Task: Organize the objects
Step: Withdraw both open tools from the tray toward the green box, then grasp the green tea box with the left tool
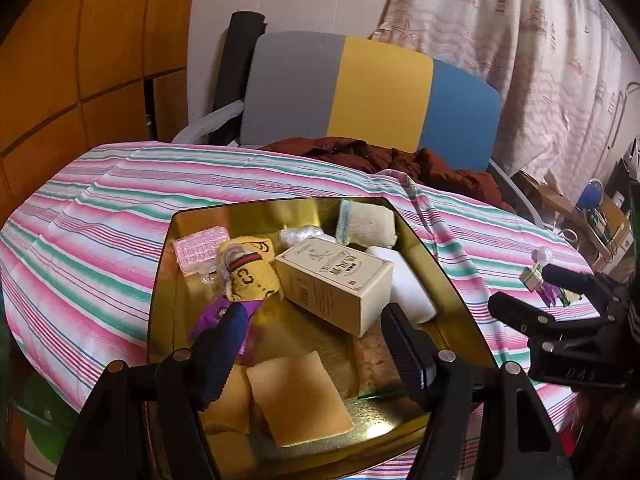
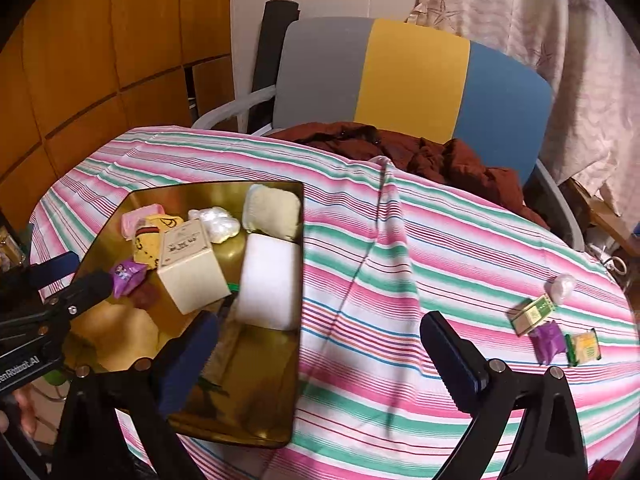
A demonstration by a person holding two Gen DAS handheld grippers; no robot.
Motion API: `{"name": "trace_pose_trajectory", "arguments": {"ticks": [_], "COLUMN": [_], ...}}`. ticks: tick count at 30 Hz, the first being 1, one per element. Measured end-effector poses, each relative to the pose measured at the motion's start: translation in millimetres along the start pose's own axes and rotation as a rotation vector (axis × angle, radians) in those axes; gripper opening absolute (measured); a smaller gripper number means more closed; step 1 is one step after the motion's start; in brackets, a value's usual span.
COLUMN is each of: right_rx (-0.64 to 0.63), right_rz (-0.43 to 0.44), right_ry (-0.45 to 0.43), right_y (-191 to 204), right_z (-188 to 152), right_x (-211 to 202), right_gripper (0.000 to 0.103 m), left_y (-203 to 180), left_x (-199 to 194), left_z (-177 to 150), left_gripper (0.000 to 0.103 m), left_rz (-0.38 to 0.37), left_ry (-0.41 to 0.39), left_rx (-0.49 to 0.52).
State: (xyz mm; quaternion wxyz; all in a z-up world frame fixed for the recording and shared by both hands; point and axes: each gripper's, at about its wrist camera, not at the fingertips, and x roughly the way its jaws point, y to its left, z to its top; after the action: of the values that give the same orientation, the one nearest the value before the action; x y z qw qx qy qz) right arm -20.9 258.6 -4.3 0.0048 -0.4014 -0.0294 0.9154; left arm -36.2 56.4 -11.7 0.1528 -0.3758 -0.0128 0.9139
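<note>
A counter [image 2: 400,240] covered with a pink, green and white striped cloth fills both views. Behind it stands a chair [image 1: 360,92] with a grey, yellow and blue back, and a dark red garment [image 2: 420,152] lies bunched on its seat.

On the left part of the counter sits a gold tray [image 2: 280,400] with shiny walls. Inside it, a cream box [image 1: 336,284] lies tilted near the middle. A white block [image 2: 268,280] lies just beside the box on its right, and a pale rolled cloth [image 1: 368,222] fills the far right corner. A yellow printed sock [image 1: 250,276] lies to the left of the box, with a pink plastic case [image 1: 200,254] beyond it near the far left wall. Tan sponge pads [image 1: 296,396] lie at the near end of the tray.

The left gripper [image 1: 308,340] hangs over the near part of the tray with its jaws spread wide; a purple wrapped sweet [image 1: 218,314] lies at the tip of its left finger, not pinched between the two. The right gripper [image 2: 320,352] hovers over the tray's right edge and the bare cloth, jaws released and empty.

Well apart, on the counter's right side, lie a small green and cream packet [image 2: 532,314], a purple wrapper [image 2: 548,340], a yellow packet [image 2: 584,346] and a small clear wad [image 2: 562,286].
</note>
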Motion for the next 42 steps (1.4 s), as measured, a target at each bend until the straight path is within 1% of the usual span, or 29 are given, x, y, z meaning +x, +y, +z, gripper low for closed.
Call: {"name": "trace_pose_trajectory", "arguments": {"ticks": [5, 8, 11, 14, 16, 17, 18, 20, 21, 24, 26, 28, 33, 39, 42], "right_rx": [0.020, 0.029, 0.057, 0.150, 0.234, 0.296, 0.404, 0.574, 0.674, 0.825, 0.908, 0.966, 1.031, 1.190, 1.242], "right_rz": [-0.042, -0.095, -0.163, -0.242, -0.320, -0.349, -0.356, -0.342, -0.361, -0.394, -0.384, -0.357, -0.312, -0.233, -0.198], "right_ry": [0.012, 0.028, 0.039, 0.045, 0.040, 0.039, 0.040, 0.055, 0.046, 0.005, 0.020, 0.025, 0.033, 0.012, -0.019], "right_y": [-28, -55, -92, -143, -177, -193, -215, -246, -263, -292, -305, -312, -321, -335, -338], "right_z": [0, -1, -2, -10, -19, -26, -37, -51, -58, -74, -85, -92, -100, -124, -130], "right_x": [-2, -2, -1, 0, 0, -1, -1, -1, -6, -19, -20, -21, -20, -23, -27], "right_gripper": [0.101, 0.101, 0.101, 0.101, 0.102, 0.102, 0.102, 0.102, 0.103, 0.103, 0.103, 0.103, 0.103, 0.103, 0.103], "left_y": [-7, -10, -17, -23, -27, -30, -32, -36, -39, -49, -60, -73, -107, -153, -176], "left_x": [-2, -3, -6, -9, -9, -9, -8, -7, -6, -4, -1, 0, 8, 28, 42], "left_z": [-1, -2, -1, -1, -1, -1, -1, -1, -1, -2, -3, -4, -1, 2, 4], "left_gripper": [0.070, 0.070, 0.070, 0.070, 0.070, 0.070, 0.070, 0.070, 0.070, 0.070, 0.070, 0.070, 0.070, 0.070, 0.069], "left_rz": [-0.005, -0.019, -0.050, -0.072, -0.087, -0.096, -0.100, -0.111, -0.117, -0.143, -0.178, -0.205, -0.243, -0.282, -0.291], "left_ry": [-0.003, -0.007, -0.015, -0.026, -0.030, -0.029, -0.028, -0.022, -0.017, -0.012, 0.008, 0.013, 0.026, 0.061, 0.084], "left_rx": [0.026, 0.039, 0.062, 0.081, 0.088, 0.090, 0.091, 0.096, 0.101, 0.123, 0.146, 0.178, 0.249, 0.334, 0.367]}}
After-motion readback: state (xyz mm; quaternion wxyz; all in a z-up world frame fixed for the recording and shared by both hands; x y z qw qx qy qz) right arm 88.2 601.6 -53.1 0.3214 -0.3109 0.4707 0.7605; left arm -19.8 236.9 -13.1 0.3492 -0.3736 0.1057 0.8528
